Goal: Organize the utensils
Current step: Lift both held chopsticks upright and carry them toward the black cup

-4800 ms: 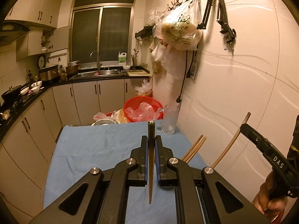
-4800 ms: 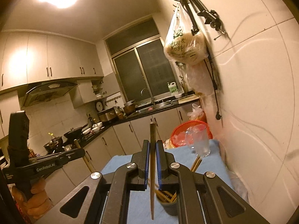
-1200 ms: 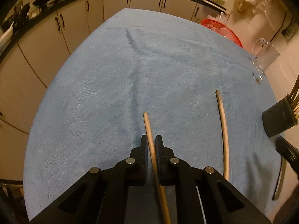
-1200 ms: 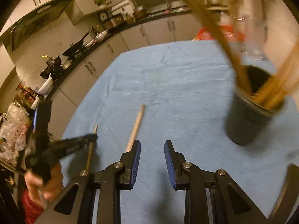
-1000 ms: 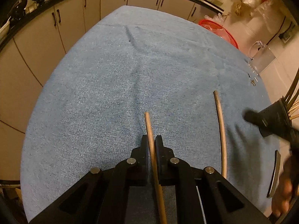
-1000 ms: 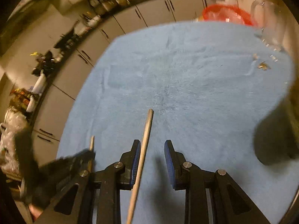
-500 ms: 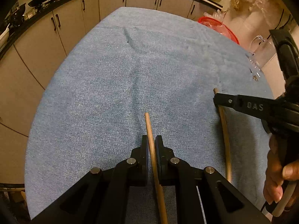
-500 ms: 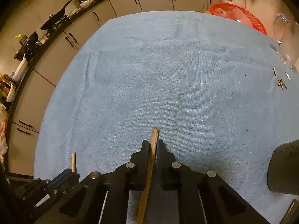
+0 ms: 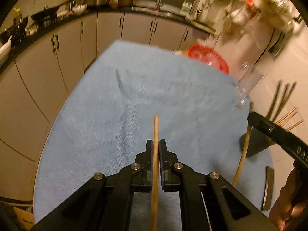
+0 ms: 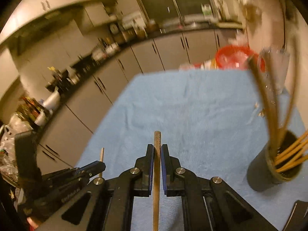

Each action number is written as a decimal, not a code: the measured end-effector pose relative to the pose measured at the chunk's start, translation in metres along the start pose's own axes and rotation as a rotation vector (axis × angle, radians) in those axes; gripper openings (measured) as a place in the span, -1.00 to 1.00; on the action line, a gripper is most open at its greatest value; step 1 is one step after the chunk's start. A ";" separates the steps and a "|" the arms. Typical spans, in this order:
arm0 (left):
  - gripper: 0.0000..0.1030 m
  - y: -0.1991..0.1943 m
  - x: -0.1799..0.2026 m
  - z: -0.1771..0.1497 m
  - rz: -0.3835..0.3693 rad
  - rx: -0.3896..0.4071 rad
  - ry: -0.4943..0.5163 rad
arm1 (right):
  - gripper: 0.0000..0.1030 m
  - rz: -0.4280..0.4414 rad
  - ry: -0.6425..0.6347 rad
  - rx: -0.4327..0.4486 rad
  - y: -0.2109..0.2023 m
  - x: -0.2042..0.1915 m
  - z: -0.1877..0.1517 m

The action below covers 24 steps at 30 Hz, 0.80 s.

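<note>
A thin wooden chopstick [image 9: 155, 154] sits clamped in the left claw [image 9: 156, 148], lifted above the blue-cloth tabletop [image 9: 134, 96]. A second, darker-tipped wooden chopstick [image 10: 157, 165] is pinched in the right claw [image 10: 157, 150], whose jaws have just been closing on it. Near the tabletop's right edge stands a black cylindrical holder [image 10: 273, 165] with more chopsticks [image 10: 288, 156] leaning inside. A clear glass pitcher [image 9: 248, 82] stands at the far right corner.
</note>
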<state>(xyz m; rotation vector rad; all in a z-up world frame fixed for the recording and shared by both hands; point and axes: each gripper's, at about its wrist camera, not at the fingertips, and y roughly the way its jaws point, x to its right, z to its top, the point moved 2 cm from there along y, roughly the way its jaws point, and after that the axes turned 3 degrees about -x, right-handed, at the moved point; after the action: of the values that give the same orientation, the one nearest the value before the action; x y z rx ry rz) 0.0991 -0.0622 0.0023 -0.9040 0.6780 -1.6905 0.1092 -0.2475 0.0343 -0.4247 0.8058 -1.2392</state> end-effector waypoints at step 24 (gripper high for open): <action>-0.88 -0.089 0.038 -0.013 0.001 0.253 0.082 | -0.85 0.028 -0.119 0.321 -0.103 -0.035 -0.045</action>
<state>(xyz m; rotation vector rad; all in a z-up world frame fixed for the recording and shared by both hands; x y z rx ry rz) 0.0352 -0.0737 0.0754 -0.6590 0.5041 -1.7728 0.0037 -0.2394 0.0860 -0.2219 0.4983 -1.2782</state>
